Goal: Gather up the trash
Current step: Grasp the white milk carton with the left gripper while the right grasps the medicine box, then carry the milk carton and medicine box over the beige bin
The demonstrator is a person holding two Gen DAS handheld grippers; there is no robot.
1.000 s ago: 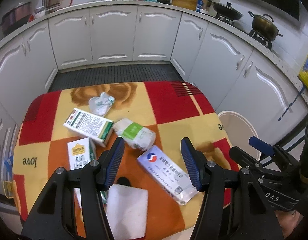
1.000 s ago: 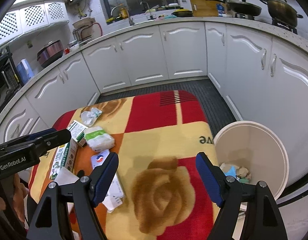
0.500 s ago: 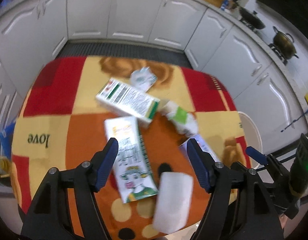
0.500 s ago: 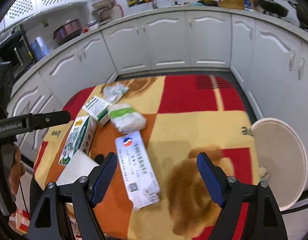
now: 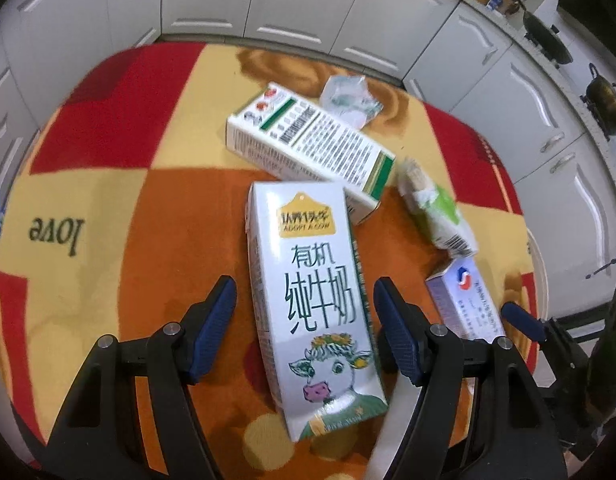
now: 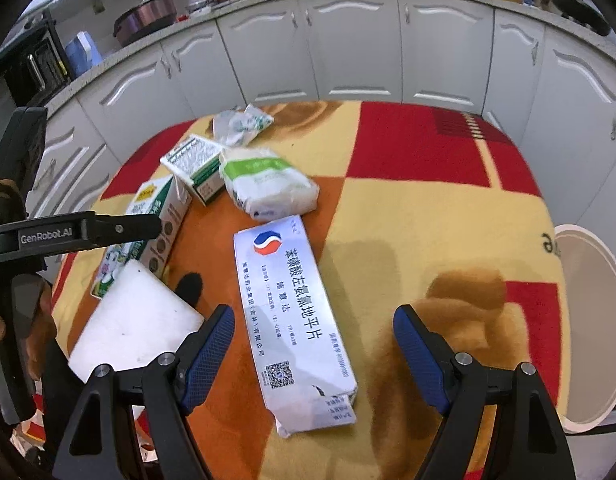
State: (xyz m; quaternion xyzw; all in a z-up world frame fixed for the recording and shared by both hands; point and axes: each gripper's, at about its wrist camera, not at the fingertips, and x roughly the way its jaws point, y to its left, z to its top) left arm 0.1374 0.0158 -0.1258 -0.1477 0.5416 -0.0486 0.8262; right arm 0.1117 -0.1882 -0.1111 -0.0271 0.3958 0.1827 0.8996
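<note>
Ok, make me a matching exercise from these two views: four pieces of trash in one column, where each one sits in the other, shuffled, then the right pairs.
Things:
1. milk carton
2. blue-and-white medicine box
3. crumpled wrapper
4. white bin

Places:
A. farthest back on the table, beyond the green-and-white box
B. off the table's right edge, on the floor
C. between the open fingers of the left hand-held gripper
D. flat on the cloth, just ahead of the open right hand-held gripper

Pairs: 1-C, 2-D, 3-A, 4-B
</note>
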